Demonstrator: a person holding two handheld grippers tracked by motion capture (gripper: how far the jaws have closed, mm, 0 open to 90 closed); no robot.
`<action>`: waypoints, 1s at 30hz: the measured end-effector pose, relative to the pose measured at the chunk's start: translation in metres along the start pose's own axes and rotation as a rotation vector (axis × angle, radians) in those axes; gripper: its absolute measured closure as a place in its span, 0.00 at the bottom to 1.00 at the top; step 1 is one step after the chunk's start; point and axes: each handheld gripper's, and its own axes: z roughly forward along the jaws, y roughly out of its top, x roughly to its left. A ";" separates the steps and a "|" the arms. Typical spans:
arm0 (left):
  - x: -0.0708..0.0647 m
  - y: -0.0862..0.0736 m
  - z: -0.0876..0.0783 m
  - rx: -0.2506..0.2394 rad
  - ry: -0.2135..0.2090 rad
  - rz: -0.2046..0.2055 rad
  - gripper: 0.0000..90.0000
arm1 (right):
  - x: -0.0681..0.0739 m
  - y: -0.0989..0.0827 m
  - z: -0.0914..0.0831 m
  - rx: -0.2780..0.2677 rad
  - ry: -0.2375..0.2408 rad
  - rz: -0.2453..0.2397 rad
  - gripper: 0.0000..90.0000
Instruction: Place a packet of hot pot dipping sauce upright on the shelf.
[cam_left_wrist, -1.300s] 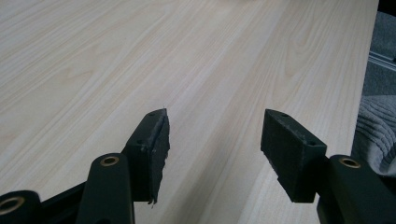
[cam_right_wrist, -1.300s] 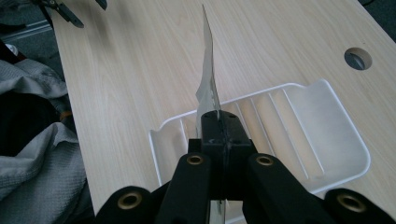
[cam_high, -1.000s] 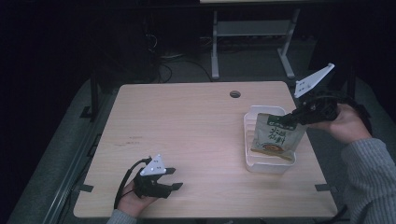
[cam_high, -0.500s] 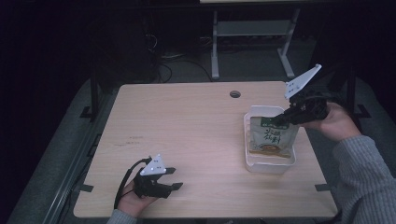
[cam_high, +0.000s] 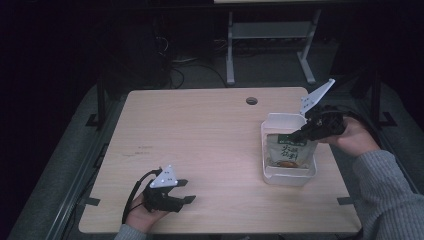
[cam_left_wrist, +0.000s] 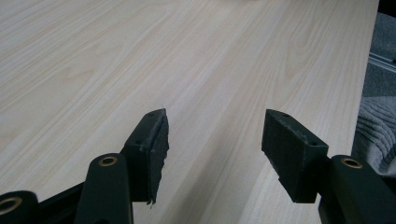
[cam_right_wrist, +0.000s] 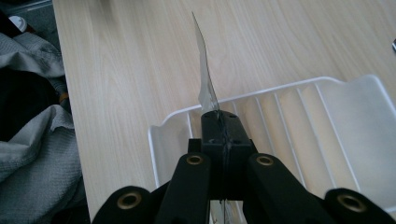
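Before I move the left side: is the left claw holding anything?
No, the left claw is open over the bare table with nothing between its jaws.

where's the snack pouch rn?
High view: the snack pouch is in the white tray at the table's right side, its top edge clamped by the right gripper.

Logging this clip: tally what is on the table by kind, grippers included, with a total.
Snack pouch: 1, held in the white tray by the shut right gripper
White tray: 1
Grippers: 2, counting the open left gripper
Total: 4
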 end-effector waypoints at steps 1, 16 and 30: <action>0.000 0.000 0.000 0.000 0.000 0.000 0.45 | 0.000 -0.002 0.002 0.001 0.001 0.005 0.99; 0.000 0.000 0.000 0.005 0.005 0.004 0.43 | -0.002 -0.014 0.006 -0.033 0.017 0.040 0.99; 0.001 -0.001 -0.001 0.001 0.007 -0.002 0.43 | -0.003 -0.013 0.010 -0.047 0.024 0.044 0.98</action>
